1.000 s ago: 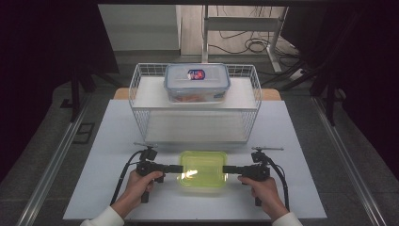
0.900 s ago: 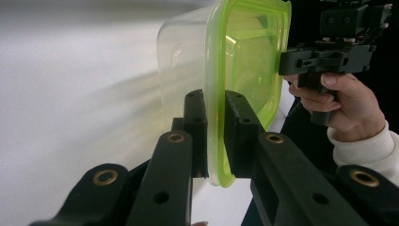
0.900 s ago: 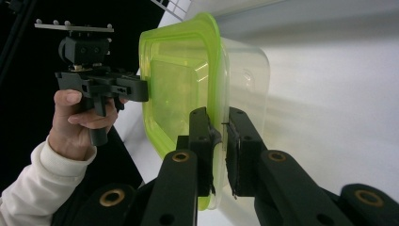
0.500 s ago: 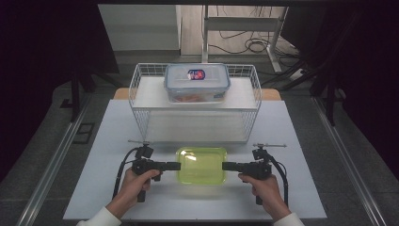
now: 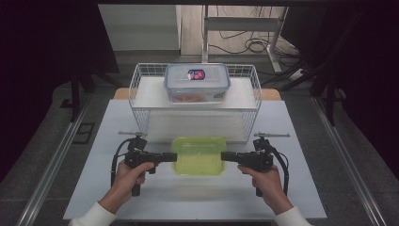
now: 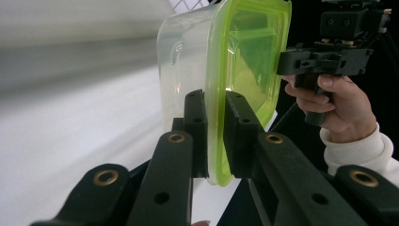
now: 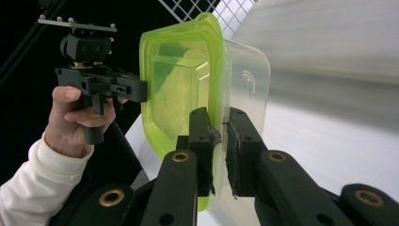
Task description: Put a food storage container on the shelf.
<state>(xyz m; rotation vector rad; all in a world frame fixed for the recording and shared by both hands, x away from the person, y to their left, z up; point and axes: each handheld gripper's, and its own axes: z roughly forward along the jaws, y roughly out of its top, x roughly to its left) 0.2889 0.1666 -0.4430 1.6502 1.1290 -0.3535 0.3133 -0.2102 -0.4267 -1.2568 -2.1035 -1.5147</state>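
While closed on the green-lidded container [image 5: 199, 155], both tools: left tool [image 5: 172, 157], right tool [image 5: 225, 156].

No legible text anywhere. Clear lidded container [image 5: 197, 83] in the wire basket [image 5: 141, 82] carries a round red-and-blue sticker [image 5: 197, 74] on its lid; lettering too small to read. Green-lidded container [image 5: 199, 155]: faint embossed mark on the clear wall, unreadable.

My left claw [image 6: 214, 136] covers part of the box [image 6: 226, 70] rim. The tabletop [image 6: 70, 141] behind blurs. The label [image 5: 197, 74] on the far box [image 5: 197, 83] is too small to read.
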